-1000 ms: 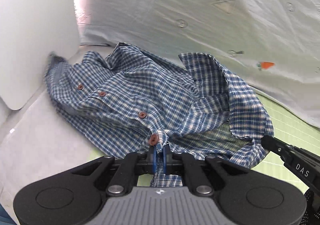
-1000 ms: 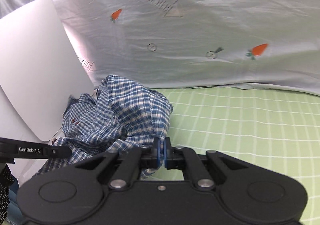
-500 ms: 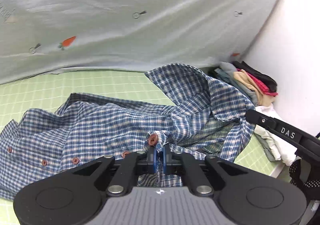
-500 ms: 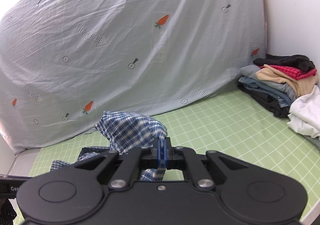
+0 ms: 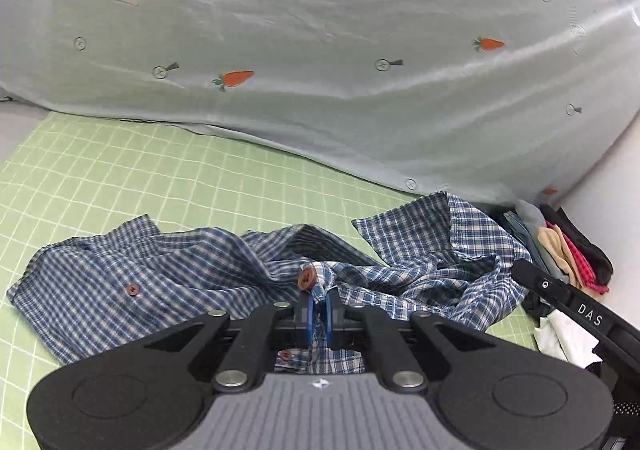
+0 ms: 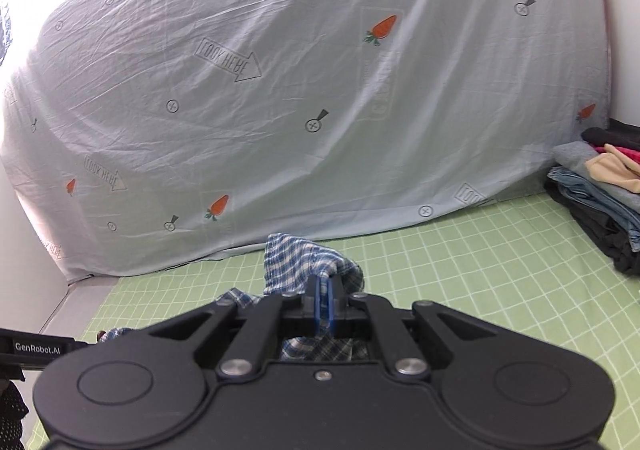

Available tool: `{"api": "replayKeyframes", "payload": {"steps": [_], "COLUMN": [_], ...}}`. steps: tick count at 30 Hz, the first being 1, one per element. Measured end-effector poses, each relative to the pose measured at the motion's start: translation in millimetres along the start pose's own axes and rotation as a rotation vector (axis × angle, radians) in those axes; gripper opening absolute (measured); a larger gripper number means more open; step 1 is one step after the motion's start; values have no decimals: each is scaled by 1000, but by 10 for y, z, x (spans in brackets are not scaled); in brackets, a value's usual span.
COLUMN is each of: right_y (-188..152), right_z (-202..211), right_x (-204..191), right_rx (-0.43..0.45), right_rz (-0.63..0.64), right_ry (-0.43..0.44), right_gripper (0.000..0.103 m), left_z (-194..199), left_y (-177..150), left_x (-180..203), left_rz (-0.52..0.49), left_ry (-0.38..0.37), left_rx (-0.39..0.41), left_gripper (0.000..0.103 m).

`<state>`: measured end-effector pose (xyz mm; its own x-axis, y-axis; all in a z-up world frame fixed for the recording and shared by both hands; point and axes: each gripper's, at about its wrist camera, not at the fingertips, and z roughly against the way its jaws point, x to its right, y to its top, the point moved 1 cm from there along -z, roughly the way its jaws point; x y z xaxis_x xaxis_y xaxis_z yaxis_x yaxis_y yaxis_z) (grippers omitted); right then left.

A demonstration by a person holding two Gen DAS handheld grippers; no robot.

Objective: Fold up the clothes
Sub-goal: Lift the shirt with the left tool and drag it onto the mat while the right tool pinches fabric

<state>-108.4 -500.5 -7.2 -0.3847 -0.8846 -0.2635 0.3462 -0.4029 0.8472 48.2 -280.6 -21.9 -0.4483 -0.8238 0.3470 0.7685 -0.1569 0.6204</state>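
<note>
A blue and white checked shirt (image 5: pixel 168 282) with reddish-brown buttons lies crumpled on the green gridded mat (image 5: pixel 120 185). My left gripper (image 5: pixel 318 300) is shut on the shirt's button edge, right beside one button (image 5: pixel 307 278). In the right wrist view my right gripper (image 6: pixel 324 292) is shut on another bunched part of the shirt (image 6: pixel 296 258), which it holds up off the mat (image 6: pixel 480 266). The right gripper's black arm (image 5: pixel 576 310) crosses the right edge of the left wrist view. Most of the shirt is hidden behind the right gripper's body.
A pale sheet printed with carrots (image 5: pixel 320 69) hangs behind the mat. A pile of folded clothes (image 6: pixel 600 185) sits at the mat's right end by a white wall. The same pile (image 5: pixel 568 250) shows at right in the left wrist view.
Both grippers have carried the shirt from beside the white board at the left over to the green mat. The clothes pile and right wall have come into view.
</note>
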Motion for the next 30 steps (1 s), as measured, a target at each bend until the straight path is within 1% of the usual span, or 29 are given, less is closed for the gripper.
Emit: {"api": "replayKeyframes", "payload": {"steps": [2, 4, 9, 12, 15, 18, 21, 23, 25, 26, 27, 28, 29, 30], "right_y": [-16, -44, -166, -281, -390, -484, -570, -626, -634, -625, -597, -568, -538, -511], "right_z": [-293, -552, -1081, -1365, -1636, -1865, -2034, -2102, -2078, -2049, -1994, -1939, -1877, -1806], "right_x": [-203, -380, -674, -718, -757, -791, -804, -792, -766, -750, -727, -705, -675, -628], "right_rx": [-37, -77, -192, -262, -330, -384, -428, -457, -461, -455, -437, -419, -398, -372], "right_rz": [33, 62, 113, 112, 113, 122, 135, 145, 151, 154, 158, 161, 164, 166], "right_ry": [43, 68, 78, 68, 61, 62, 60, 54, 52, 49, 41, 33, 20, 1], "right_gripper": [4, 4, 4, 4, 5, 5, 6, 7, 11, 14, 25, 37, 60, 76], "left_z": [-72, -186, -471, -663, -815, -942, -1093, -1136, -1160, -1115, -1069, -1024, -968, -888], "left_y": [79, 149, 183, 162, 150, 138, 103, 81, 65, 75, 85, 96, 106, 113], "left_x": [-182, -324, -612, -780, -942, -1087, -1226, -1269, -1303, -1292, -1280, -1268, -1260, -1261], "left_rz": [21, 39, 93, 115, 153, 209, 291, 328, 358, 349, 340, 331, 324, 326], "left_ry": [47, 92, 142, 168, 186, 198, 199, 206, 216, 227, 239, 251, 263, 277], "left_rx": [-11, -36, -122, -166, -193, -215, -242, -248, -248, -233, -217, -202, -184, -162], "left_gripper": [7, 7, 7, 7, 7, 7, 7, 11, 16, 17, 20, 27, 37, 42]}}
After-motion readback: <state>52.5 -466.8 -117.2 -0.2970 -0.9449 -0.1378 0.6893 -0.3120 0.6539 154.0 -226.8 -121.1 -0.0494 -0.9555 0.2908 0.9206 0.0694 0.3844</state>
